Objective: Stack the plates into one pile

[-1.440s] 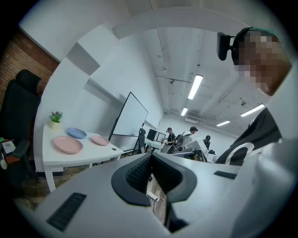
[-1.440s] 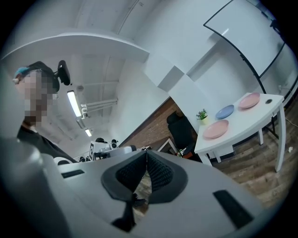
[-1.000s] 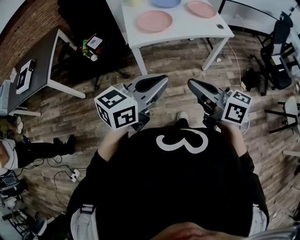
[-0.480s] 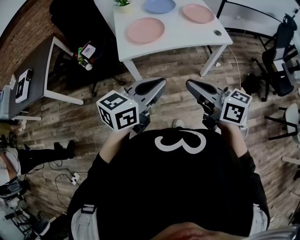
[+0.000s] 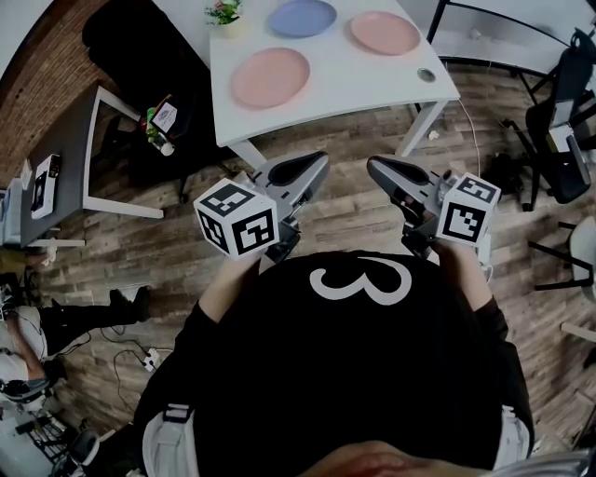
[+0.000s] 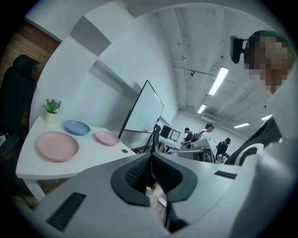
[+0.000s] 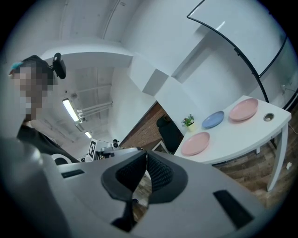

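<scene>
We hold the left gripper (image 5: 315, 166) and right gripper (image 5: 380, 170) above the wood floor (image 5: 177, 247), both with jaws together and empty. Ahead, three plates lie apart on the white tabletop (image 5: 354, 84): left pink plate (image 5: 270, 77), blue plate (image 5: 301, 17), right pink plate (image 5: 385, 32).

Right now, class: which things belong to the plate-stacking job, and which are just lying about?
Job: near pink plate, blue plate, far pink plate, white table, left gripper and right gripper, both shut and empty.
Lying about: potted plant, grey side table, office chair.
</scene>
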A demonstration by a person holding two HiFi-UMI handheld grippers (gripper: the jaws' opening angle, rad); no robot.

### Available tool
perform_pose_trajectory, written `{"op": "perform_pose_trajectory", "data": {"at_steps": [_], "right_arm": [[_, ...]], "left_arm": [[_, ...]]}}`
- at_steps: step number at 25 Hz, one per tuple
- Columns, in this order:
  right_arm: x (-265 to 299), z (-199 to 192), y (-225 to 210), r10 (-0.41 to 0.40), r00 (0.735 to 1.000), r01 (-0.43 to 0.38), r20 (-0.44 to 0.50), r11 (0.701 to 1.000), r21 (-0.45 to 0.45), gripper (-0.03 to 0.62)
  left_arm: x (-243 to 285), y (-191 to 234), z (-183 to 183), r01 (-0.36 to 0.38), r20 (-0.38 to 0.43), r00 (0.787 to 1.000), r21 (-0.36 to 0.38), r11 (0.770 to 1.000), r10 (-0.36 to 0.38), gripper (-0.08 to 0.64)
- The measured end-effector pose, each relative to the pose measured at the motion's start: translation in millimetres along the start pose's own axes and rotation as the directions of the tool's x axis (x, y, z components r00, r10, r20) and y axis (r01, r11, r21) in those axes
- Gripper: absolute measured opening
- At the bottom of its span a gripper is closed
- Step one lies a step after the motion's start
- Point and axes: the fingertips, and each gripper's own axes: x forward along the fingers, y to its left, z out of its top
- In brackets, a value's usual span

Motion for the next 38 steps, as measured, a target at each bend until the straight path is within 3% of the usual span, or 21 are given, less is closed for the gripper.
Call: {"op": "perform_pose_trajectory", "data": {"at_steps": [6, 16, 28, 38], "right_arm": [[-2.5, 6.6, -11.8, 0.033, 0.999, -0.033, -0.002, 0.999, -0.019, 0.025], [11.8, 21.9, -65.1, 0.014, 1.0, -0.013, -0.014, 0.999, 0.03, 0.026], [98.4, 49.4, -128.8, 0.021, 0.998, -0.017, -0.059, 0.998, 0.064, 0.026], [181.2, 72.9, -191.3, 0.001, 0.993, 0.011, -0.121, 0.995, 0.097, 0.028]], "left_arm": [[10.5, 8.3, 0.8, -0.03, 0.011, 0.999, 0.025, 0.999, 0.03, 0.017], [33.3, 54.1, 8.2, -0.092, -0.007, 0.996, -0.039, 0.995, 0.092, 0.018], [42.8, 168.7, 31.6, -0.13, -0.02, 0.992, -0.162, 0.978, 0.128, 0.026], [41.5, 281.2, 53.7, -0.175, -0.04, 0.985, -0.253, 0.951, 0.17, 0.12]]}}
